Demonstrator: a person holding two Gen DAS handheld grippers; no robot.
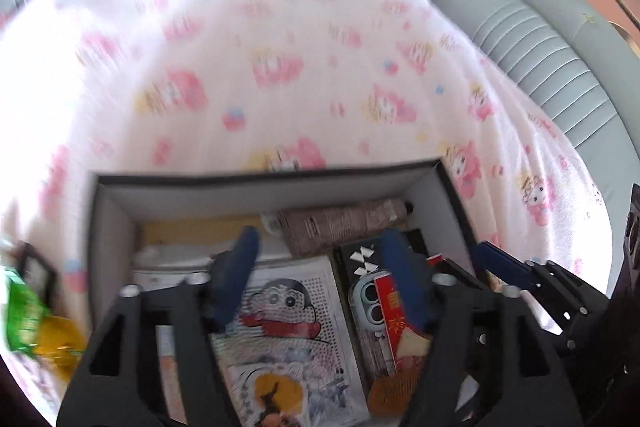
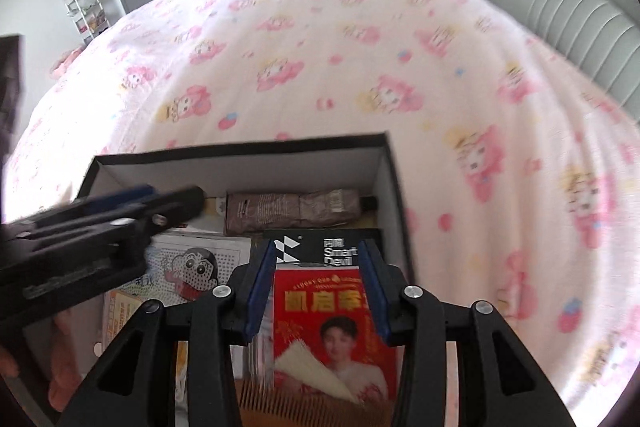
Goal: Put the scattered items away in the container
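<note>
Now we hold both grippers over the open black box [image 2: 240,163] that sits on the pink cartoon-print bedsheet [image 2: 360,67]. Our right gripper [image 2: 318,287] hangs above the box's right half, its blue fingers [image 2: 262,287] parted on either side of a red card packet [image 2: 332,323] printed with a portrait; whether the pads actually press the packet we cannot tell. Just below the packet lies a brown comb [image 2: 276,399]. Our left gripper [image 1: 320,283] has its jaws spread wide with nothing between them, poised above a cartoon-boy bead sheet [image 1: 288,311] in the box's left half. At twelve o'clock inside the box, a brown tube [image 2: 296,211] lies along the far wall, and a black Smart Devil box [image 2: 332,247] sits just in front of it. Outside the box, at nine o'clock in the left wrist view, a green packet [image 1: 20,311] and something yellow [image 1: 60,343] rest on the sheet. A grey padded headboard [image 2: 568,11] curves at two o'clock.
</note>
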